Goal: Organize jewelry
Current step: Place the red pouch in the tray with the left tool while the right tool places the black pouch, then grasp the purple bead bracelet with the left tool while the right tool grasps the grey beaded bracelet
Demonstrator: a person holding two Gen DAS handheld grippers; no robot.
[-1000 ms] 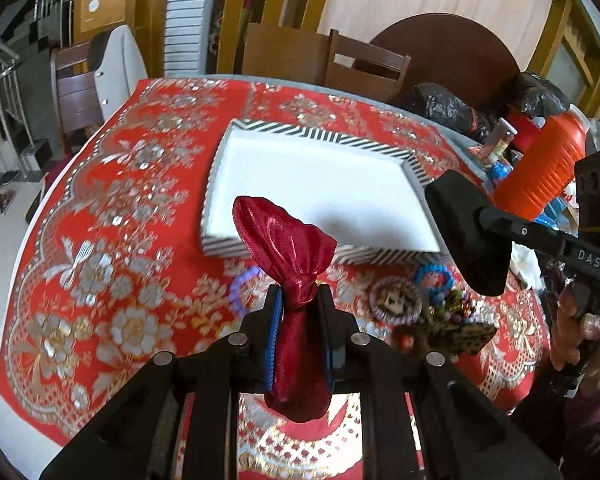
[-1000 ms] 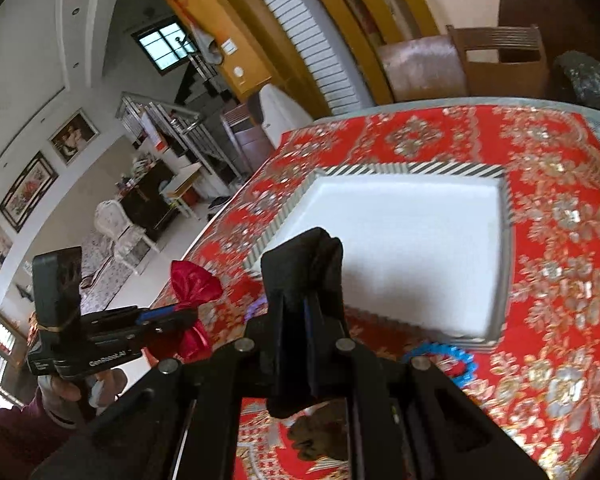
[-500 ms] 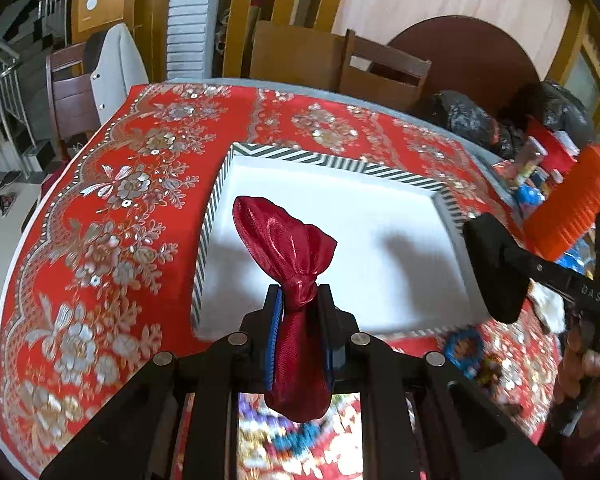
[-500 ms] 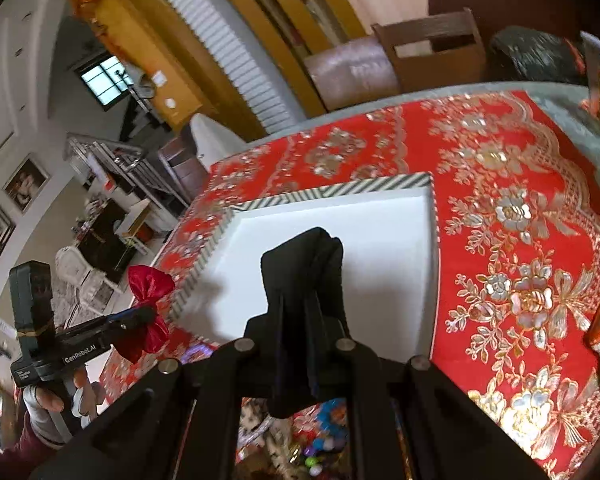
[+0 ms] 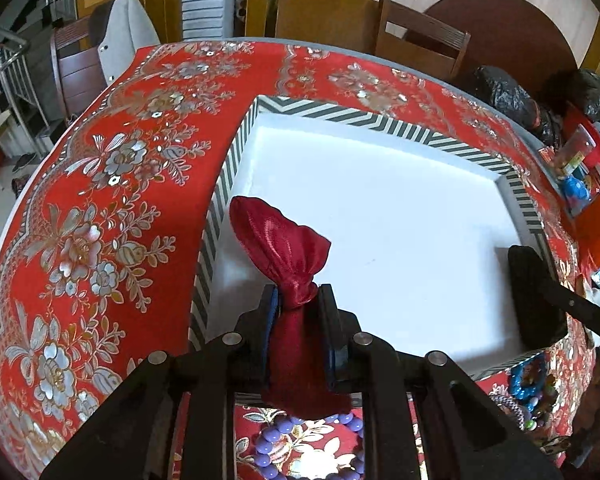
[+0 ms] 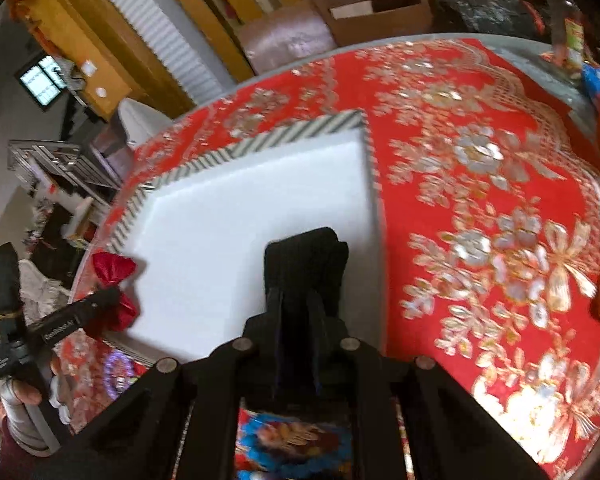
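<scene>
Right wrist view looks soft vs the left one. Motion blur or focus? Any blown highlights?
Right wrist view: smeared overall, tablecloth flowers and the box stripes streaked, which looks more like motion blur than focus. Left wrist view: crisp, red pouch weave and purple beads sharp. Both views: white box floor nearly blown out, strong fisheye bending at the edges.

red satin pouch (image 5: 284, 248) | pinched at neck, upright | over striped tray (image 5: 380, 122) (white inside)

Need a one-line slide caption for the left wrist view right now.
Left gripper clamps a red satin pouch over the white tray, purple bead bracelet lying on the tablecloth below.
</scene>
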